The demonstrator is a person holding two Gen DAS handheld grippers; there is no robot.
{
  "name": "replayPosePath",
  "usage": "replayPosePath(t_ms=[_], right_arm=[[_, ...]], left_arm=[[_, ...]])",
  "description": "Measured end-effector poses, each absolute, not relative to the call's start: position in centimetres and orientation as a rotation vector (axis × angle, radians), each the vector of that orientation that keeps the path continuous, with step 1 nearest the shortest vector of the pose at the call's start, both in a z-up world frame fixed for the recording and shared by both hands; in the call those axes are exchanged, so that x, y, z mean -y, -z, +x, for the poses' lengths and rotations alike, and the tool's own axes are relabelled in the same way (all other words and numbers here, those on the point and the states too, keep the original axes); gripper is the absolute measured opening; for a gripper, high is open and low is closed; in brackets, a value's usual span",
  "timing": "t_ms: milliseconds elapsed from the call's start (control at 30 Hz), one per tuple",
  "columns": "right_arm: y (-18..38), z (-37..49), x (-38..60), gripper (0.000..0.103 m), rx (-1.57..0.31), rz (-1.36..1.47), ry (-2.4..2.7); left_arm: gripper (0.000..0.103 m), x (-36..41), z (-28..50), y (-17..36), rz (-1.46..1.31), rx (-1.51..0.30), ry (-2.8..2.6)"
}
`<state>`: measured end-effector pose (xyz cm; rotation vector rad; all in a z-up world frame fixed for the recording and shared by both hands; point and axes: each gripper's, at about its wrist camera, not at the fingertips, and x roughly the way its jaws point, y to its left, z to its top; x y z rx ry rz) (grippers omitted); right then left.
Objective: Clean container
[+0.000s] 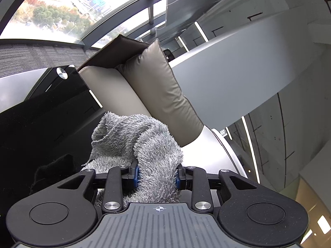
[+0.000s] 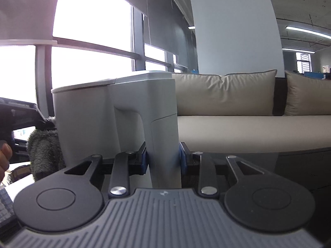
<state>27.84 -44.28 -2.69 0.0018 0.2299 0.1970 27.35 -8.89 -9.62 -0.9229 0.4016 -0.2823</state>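
While the left wrist view is tipped steeply, showing window, ceiling and a beige sofa on the slant, the right wrist view sits level and is the only one that shows the container: a pale grey, lidded jug standing upright on the dark glossy table. Its handle faces that camera. Only the left view gives the grey shaggy cloth in full; from the right it is just a dark fuzzy lump at the container's left side, close against the wall, though I cannot tell if it touches. A fingertip shows at that view's far left edge.

To the container's right the table runs bare toward the sofa seat. In the left view the table's corner, with a round metal fitting, lies up and to the left.

The left tool is clenched on a thick fold of the cloth, its blue pads sunk into the pile. The right tool grips the handle, one blue pad against each side.
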Motion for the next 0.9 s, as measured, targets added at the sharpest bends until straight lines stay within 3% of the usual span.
replayPosePath(t_ms=[433,900], right_arm=[[2.5,26.6,39.0,0.030,-0.313,-0.059,0.122],[3.5,29.0,41.4,0.026,-0.291,-0.033,0.125]], left_arm=[[0.026,8.9,27.1,9.1,-0.903,-0.403,0.304],[0.026,9.5,26.9,9.4,-0.925,-0.430,0.370]])
